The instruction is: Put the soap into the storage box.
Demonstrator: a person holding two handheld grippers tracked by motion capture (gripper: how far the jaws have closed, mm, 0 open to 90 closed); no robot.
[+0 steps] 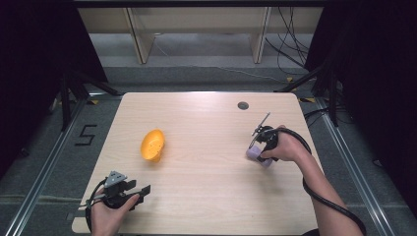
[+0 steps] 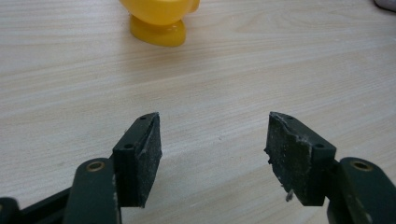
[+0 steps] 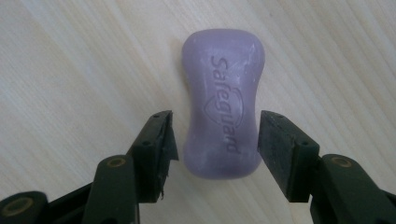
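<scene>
A purple soap bar [image 3: 222, 116] stamped "Safeguard" lies flat on the wooden table [image 1: 206, 196], at its right side [image 1: 254, 153]. My right gripper [image 3: 215, 135] points down over it, open, one jaw on each side of the bar's near end with a narrow gap at both. A hand holds this right gripper [image 1: 259, 147]. A yellow plastic dish [image 1: 153, 145] with a short foot sits left of centre. My left gripper [image 1: 143, 189] rests near the front left corner, open and empty [image 2: 215, 140], aimed at the yellow dish [image 2: 159, 18] farther off.
A small grey round hole [image 1: 243, 105] marks the table's far right area. Black cables trail from both grippers over the front edge. Stand legs [image 1: 66, 103] and loose cables stand beside the table on the floor.
</scene>
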